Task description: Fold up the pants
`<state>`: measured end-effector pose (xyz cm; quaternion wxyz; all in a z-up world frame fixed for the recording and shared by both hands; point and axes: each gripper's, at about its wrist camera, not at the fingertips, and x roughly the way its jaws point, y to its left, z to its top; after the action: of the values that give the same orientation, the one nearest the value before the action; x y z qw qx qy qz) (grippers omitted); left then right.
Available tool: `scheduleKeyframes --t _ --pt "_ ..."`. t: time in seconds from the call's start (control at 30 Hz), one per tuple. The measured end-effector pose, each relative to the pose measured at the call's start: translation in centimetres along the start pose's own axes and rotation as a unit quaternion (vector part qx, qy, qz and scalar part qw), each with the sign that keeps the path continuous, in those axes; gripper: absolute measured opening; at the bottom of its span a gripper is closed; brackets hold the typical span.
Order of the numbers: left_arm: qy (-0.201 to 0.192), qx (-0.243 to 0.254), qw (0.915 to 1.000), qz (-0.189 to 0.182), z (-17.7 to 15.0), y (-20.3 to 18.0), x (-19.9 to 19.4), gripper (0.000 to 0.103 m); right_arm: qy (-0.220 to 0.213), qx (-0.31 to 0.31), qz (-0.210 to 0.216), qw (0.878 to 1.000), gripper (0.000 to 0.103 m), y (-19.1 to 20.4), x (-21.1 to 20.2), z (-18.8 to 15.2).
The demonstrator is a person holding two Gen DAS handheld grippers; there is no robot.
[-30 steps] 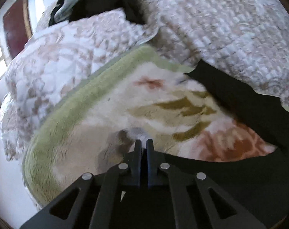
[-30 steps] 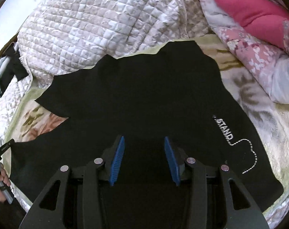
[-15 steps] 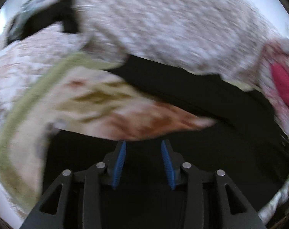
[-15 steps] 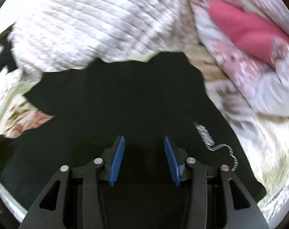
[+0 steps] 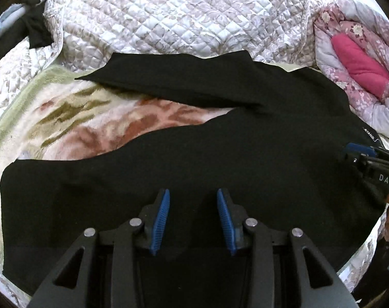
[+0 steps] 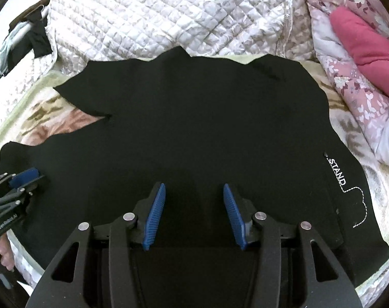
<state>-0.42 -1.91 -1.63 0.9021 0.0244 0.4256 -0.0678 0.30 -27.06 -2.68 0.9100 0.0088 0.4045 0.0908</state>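
Both sets of jaws stood spread over the near edge of the black pants [image 6: 194, 118], pinching nothing; the right gripper [image 6: 194, 215] was widening, probably for a grab beside the left gripper [image 5: 193, 220]. The pants lay flat on the bed's blanket [image 5: 96, 118], legs splayed for folding.

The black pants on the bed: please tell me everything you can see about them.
The black pants are of matte, soft-looking fabric and lie spread nearly flat on a floral fleece blanket. Two legs split toward the left, blanket showing between them. White print reading STAND, with a dotted line, sits near the right edge. The far edge meets a quilted cover. Both grippers hover open over the near part; neither pinches cloth.
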Motion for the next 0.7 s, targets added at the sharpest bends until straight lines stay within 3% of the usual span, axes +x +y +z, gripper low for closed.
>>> scheduleKeyframes --t 0.4,0.6,0.7 --pt "0.001 0.001 0.9999 -0.013 1.5 0.3 -0.7 0.041 -0.012 -0.023 0.037 0.999 0.056 1.7 -0.7 1.2" --pt "-0.011 0.015 0.9997 -0.014 5.0 1.3 -0.5 0.045 -0.011 -0.043 0.073 0.996 0.057 0.8 -0.4 5.0" --pt "-0.027 0.027 0.9993 -0.007 7.8 2.0 0.3 0.052 -0.012 -0.055 0.077 0.995 0.067 -0.2 0.7 7.3"
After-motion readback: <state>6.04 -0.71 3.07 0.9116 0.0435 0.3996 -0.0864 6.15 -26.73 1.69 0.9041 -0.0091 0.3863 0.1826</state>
